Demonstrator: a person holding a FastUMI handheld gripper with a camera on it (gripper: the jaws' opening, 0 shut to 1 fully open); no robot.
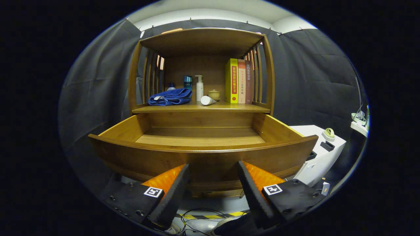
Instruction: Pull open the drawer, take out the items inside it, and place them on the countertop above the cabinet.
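Drawer [203, 154] of a wooden cabinet stands pulled out toward the camera, its floor bare as far as its raised front lets one see, while on the countertop [200, 107] above it sit, left to right, a folded blue towel [170, 97], a teal bottle [187, 82], a white pump bottle [199, 88], a tipped white tube [207, 100], a small lidded pot [214, 94] and upright books [238, 81]. Doing this step well probably means raising the gripper to look over the front for anything left. Gripper [213, 172] sits low, level and centred just before the drawer front, fingers spread and gripping nothing.
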